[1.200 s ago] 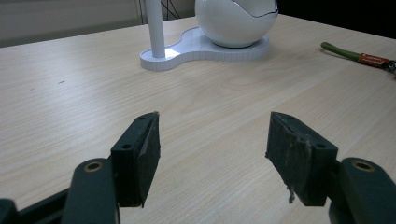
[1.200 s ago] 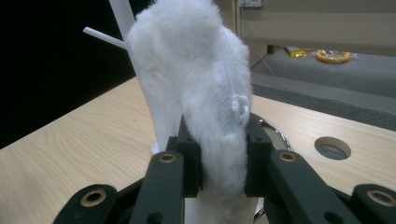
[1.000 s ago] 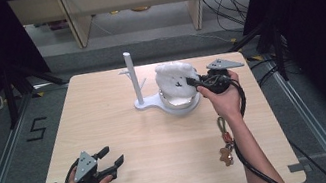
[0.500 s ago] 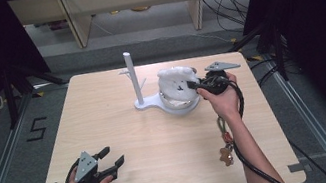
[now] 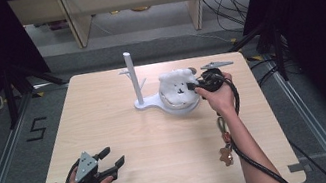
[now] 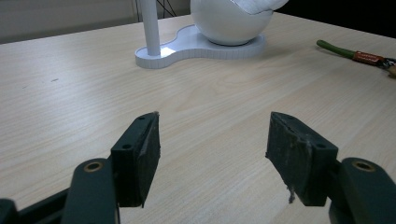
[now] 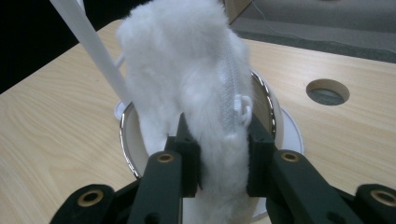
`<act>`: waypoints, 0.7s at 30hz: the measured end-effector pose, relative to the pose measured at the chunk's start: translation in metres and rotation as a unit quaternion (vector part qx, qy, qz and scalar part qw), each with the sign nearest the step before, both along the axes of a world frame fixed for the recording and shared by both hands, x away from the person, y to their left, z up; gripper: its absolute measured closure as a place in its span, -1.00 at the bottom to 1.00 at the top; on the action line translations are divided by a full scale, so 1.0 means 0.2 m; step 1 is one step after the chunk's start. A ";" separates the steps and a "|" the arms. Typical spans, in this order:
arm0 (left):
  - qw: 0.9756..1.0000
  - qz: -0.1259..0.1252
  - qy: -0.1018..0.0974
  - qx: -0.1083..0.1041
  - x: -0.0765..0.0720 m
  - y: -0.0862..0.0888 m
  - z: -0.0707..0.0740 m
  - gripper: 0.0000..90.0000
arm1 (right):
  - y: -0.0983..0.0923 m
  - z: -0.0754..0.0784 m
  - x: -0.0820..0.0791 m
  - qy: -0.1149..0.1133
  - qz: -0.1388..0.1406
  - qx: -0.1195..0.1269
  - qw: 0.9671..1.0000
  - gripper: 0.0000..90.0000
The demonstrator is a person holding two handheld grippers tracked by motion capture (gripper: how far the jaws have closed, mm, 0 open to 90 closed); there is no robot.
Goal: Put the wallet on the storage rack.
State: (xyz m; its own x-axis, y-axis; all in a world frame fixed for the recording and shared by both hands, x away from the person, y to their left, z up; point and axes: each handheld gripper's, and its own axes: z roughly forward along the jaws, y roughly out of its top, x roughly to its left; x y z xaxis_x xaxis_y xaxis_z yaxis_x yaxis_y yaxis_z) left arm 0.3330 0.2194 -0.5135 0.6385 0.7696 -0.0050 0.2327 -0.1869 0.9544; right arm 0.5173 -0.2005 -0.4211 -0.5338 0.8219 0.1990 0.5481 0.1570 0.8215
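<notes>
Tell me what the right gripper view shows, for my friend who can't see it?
The right gripper squeezes a fluffy white plush pouch with a zipper, holding it over a white bowl with a shiny rim. A white pole stands behind, and the wooden table has a round hole.

The high view shows 2 grippers: 1 left gripper (image 5: 107, 162) at lower left and 1 right gripper (image 5: 194, 86) right of centre, each with 2 black jaws, held by 2 hands. 1 white plush pouch (image 5: 176, 85) sits at centre right over 1 bowl (image 5: 179, 108). 1 white stand (image 5: 145, 103) carries 1 upright pole (image 5: 132, 74), upper centre. 1 keyring bundle (image 5: 225, 154) lies at lower right. All rest on 1 table (image 5: 95, 123), which has 1 round hole (image 7: 328, 91).
</notes>
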 end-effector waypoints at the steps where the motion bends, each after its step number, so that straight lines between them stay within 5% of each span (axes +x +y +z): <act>1: 1.000 0.000 0.000 0.000 0.00 0.00 0.00 -0.23 | 0.00 0.00 0.00 0.000 0.000 0.000 1.000 0.62; 2: 1.000 0.001 0.006 -0.012 0.00 -0.01 0.00 -0.23 | 0.01 0.00 0.00 0.002 -0.006 0.001 1.000 0.62; 7: 1.000 -0.001 0.000 0.000 0.00 -0.01 0.00 -0.23 | 0.02 -0.01 0.02 0.010 -0.021 -0.018 1.000 0.44; 11: 1.000 0.001 0.003 -0.002 -0.01 -0.01 0.00 -0.23 | 0.03 0.02 0.00 -0.001 -0.043 -0.013 0.999 0.20; 12: 1.000 0.001 0.008 -0.014 -0.01 -0.01 -0.01 -0.23 | 0.03 0.03 0.00 -0.024 -0.049 -0.021 0.998 0.16; 18: 1.000 -0.001 0.001 -0.003 -0.01 -0.01 0.00 -0.23 | 0.03 0.05 -0.03 -0.058 -0.051 -0.042 0.996 0.50; 21: 1.000 0.000 0.001 -0.004 -0.01 -0.01 0.00 -0.23 | 0.05 0.06 -0.03 -0.049 -0.058 -0.049 0.996 0.54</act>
State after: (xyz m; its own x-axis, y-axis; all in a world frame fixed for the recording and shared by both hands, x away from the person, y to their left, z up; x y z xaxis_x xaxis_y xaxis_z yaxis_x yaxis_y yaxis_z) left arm 0.3315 0.2181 -0.5137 0.6389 0.7692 -0.0123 0.2355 -0.1803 0.9550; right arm 0.5104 -0.1913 -0.4100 -0.4465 0.8922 0.0675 0.4860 0.1785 0.8555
